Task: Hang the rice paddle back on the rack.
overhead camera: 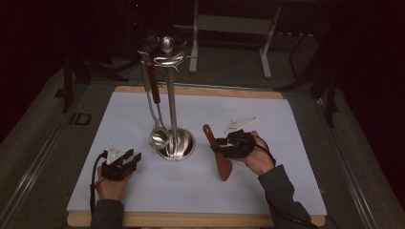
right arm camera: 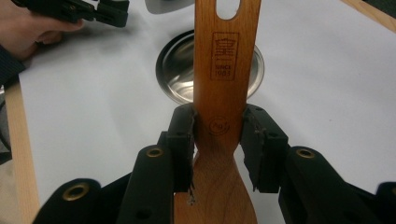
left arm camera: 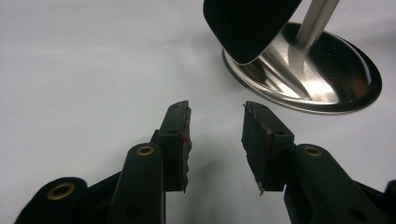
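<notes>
High view: my right tongs clamp the wooden spatula low over the bench, beside the utensil stand, handle angled toward its hooks.
Left gripper view: my left tongs gape, unladen.
Right gripper view: pads pinch the spatula's neck.

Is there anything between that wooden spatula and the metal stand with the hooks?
Nothing visible. The right gripper grips the wooden spatula just right of the stand, with bare white mat between them. A ladle hangs on the stand's far left side, off that path.

Smooth wooden spatula, glossy steel stand, matt paper sheet
</notes>
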A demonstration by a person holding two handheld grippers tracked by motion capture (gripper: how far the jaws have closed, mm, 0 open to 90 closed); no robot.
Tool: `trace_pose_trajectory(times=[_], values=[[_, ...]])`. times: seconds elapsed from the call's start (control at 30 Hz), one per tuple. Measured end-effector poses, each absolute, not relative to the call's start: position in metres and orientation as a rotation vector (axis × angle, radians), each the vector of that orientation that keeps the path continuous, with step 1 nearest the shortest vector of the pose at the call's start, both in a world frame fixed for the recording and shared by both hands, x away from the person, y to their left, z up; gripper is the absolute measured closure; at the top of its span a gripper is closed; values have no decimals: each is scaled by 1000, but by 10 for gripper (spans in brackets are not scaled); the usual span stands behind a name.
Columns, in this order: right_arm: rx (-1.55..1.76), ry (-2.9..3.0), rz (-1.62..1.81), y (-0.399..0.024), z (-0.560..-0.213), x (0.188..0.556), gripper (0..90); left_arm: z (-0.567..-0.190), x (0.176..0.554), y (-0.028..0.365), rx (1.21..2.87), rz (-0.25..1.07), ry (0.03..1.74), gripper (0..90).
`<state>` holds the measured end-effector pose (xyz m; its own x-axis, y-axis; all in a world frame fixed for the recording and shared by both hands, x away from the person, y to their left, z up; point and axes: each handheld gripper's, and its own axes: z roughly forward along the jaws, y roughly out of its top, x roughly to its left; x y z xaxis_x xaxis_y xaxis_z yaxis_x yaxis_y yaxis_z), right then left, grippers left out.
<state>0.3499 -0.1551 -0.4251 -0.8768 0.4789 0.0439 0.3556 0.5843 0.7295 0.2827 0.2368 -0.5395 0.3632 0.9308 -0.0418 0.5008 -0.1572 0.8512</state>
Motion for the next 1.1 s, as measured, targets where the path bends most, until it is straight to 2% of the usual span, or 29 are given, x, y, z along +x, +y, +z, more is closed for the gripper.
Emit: trace_pose_trajectory(times=[1.1], values=[[643, 2532, 1374, -136, -390, 346, 661, -539, 282, 237, 1796, 655, 1257, 618]])
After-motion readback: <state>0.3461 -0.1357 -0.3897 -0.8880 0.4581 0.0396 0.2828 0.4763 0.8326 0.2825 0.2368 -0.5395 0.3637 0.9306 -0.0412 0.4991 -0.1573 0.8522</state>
